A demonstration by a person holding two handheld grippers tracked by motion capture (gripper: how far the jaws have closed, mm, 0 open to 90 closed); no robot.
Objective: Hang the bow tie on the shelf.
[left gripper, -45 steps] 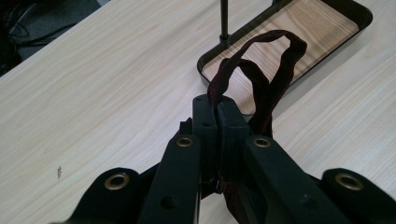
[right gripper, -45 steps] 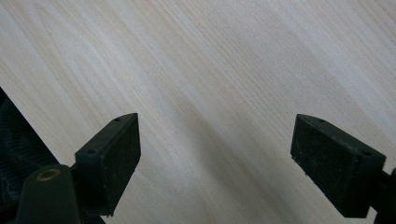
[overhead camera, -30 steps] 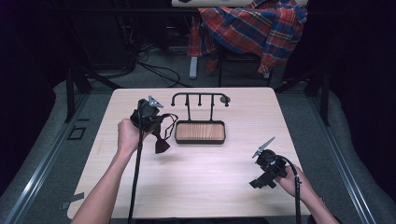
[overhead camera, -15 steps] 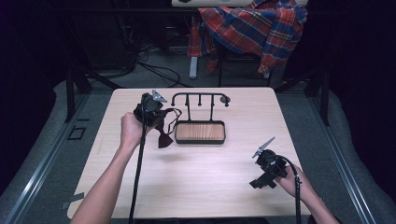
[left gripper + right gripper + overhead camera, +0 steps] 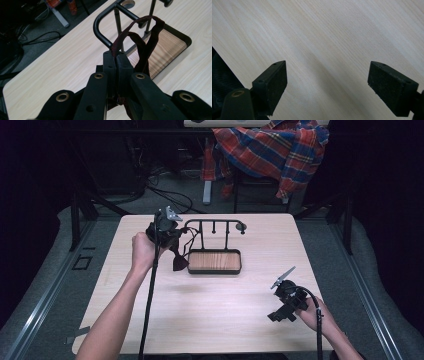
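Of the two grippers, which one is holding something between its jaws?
The left gripper: its jaws are shut on a dark red strap. The right gripper is open over bare table.

No readable text

No lettering, label, brand, number or sign can be read on any surface; nothing legible is carried by the objects seen.

The rack (image 5: 215, 251) is standing at the back middle of the table (image 5: 210, 320). The left gripper (image 5: 165, 232) is hovering just left of it, a strap (image 5: 140, 42) pinched in its jaws. The right gripper (image 5: 285, 302) is sitting near the front right corner.
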